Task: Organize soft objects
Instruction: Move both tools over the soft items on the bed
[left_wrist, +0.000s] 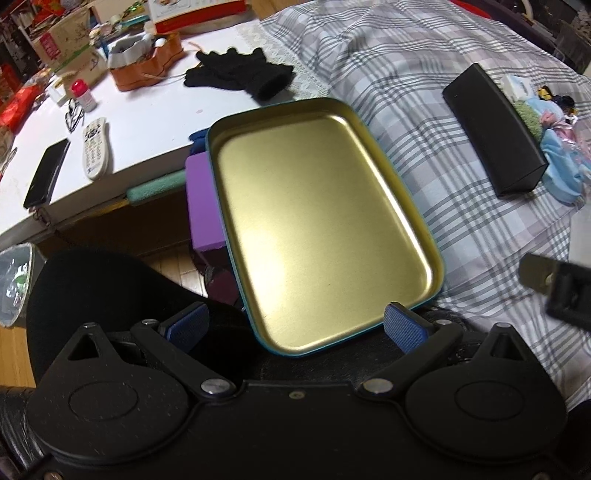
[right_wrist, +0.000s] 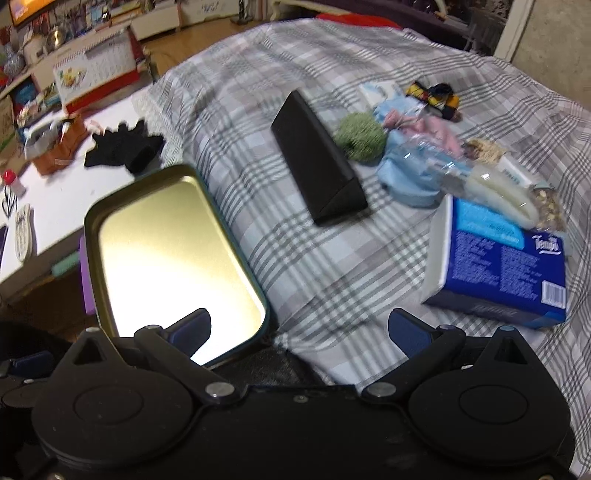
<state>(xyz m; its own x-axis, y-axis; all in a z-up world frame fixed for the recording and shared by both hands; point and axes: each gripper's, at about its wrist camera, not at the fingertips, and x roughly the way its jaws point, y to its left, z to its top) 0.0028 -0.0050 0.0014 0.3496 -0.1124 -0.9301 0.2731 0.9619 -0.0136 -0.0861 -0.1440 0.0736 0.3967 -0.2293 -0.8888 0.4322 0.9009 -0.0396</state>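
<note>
Both the left hand-held gripper (left_wrist: 295, 325) and right hand-held gripper (right_wrist: 299, 328) hover spread apart, holding nothing, over the tin tray (left_wrist: 317, 225) on the bed (left_wrist: 443, 147).

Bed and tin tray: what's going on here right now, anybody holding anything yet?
Nothing is held yet. Both the left gripper and the right gripper are open and empty, close to the near end of the gold tin tray, which has nothing in it. The soft things lie in a pile on the plaid bed cover, past the black case and beside the blue tissue pack. A black glove lies on the white table.
</note>
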